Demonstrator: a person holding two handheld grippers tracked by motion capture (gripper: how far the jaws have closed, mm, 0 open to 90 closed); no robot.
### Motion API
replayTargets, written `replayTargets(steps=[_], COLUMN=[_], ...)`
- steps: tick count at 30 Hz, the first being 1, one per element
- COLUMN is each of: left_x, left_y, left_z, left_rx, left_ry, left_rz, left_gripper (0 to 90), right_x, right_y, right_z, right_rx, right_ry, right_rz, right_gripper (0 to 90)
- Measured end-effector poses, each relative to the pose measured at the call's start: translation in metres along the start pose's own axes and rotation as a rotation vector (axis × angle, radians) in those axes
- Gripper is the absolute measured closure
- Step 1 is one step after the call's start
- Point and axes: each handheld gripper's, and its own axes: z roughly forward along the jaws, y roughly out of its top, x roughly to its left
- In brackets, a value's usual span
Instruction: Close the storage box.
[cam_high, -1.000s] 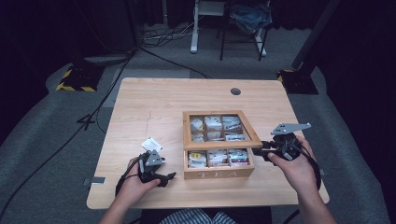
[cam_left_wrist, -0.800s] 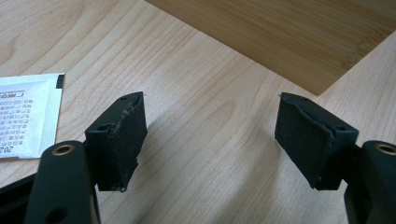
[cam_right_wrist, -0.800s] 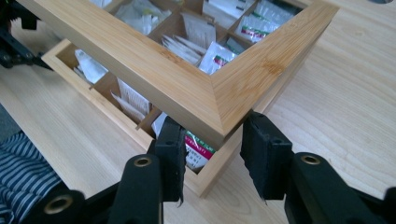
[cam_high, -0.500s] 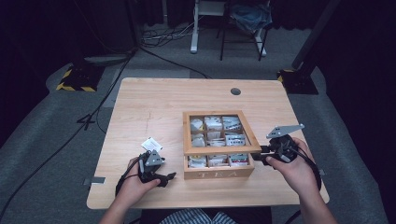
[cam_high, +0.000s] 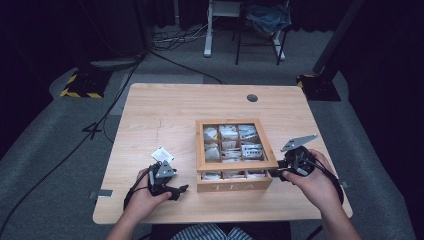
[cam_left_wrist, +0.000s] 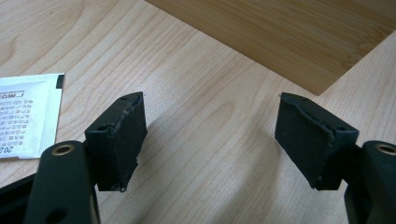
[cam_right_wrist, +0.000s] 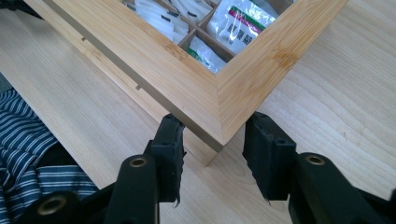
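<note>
Lid corner of the tea box (cam_right_wrist: 219, 116) sits directly ahead between the narrowed jaws of the right hand-held gripper (cam_right_wrist: 212, 154), while the left hand-held gripper (cam_left_wrist: 210, 140), wide and empty, rests on the bench (cam_high: 165, 110) beside the box's left.

Looks like I'm in a lab or studio: black curtains (cam_high: 45, 30), cables (cam_high: 175, 40) on grey carpet (cam_high: 50, 150), lone table (cam_high: 165, 110).
</note>
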Motion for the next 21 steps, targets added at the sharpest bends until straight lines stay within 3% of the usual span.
replayTargets(steps=[21], left_x=[0.0], left_y=[0.0], left_z=[0.0], left_rx=[0.001], left_ry=[-0.001], left_rz=[-0.001], left_gripper=[25.5], right_x=[0.001], right_y=[-0.001], right_z=[0.011], right_rx=[0.105], right_ry=[0.013], right_rz=[-0.021], right_gripper=[57.4])
